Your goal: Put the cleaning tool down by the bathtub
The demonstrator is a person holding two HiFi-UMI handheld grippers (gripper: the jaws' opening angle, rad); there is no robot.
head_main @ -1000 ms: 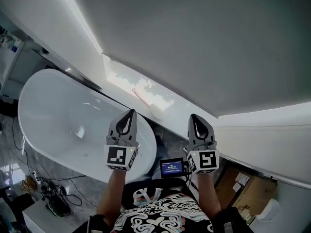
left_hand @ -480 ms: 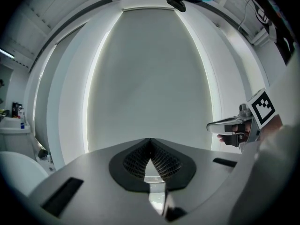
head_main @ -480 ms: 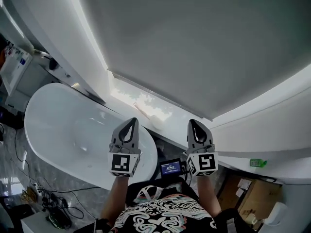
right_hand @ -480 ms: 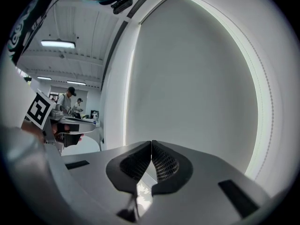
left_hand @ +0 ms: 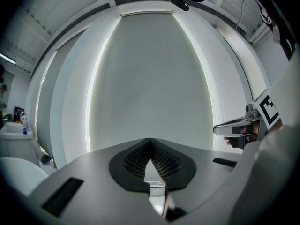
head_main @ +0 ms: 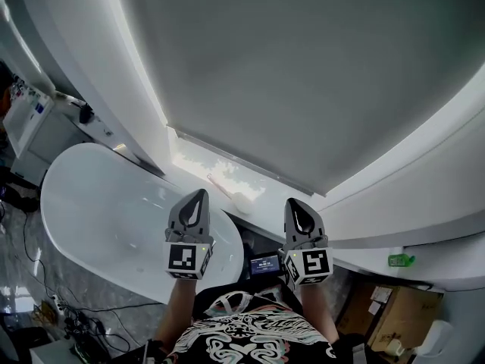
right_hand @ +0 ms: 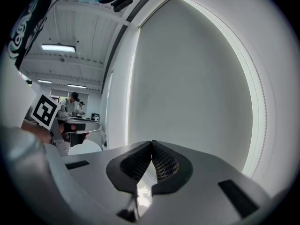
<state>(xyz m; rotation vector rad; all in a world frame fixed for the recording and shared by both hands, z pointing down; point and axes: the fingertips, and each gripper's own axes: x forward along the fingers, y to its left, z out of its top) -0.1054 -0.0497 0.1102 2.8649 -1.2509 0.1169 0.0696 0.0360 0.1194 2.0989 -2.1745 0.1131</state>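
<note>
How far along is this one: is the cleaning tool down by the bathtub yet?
Done: the cleaning tool lies on the sill beside the bathtub, touched by neither gripper. In hand: nothing; the left gripper and right gripper are both shut and empty. Left: nothing apparent.

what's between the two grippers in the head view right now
In the head view, a small black device with a lit blue screen shows between the left gripper and the right gripper, level with their marker cubes.

A large grey blind (head_main: pixel 303 74) hangs ahead of the jaws. A small lit screen (head_main: pixel 264 265) sits low between both jaws. A green object (head_main: pixel 400 260) lies to their right, a cardboard box (head_main: pixel 398 309) below it.
</note>
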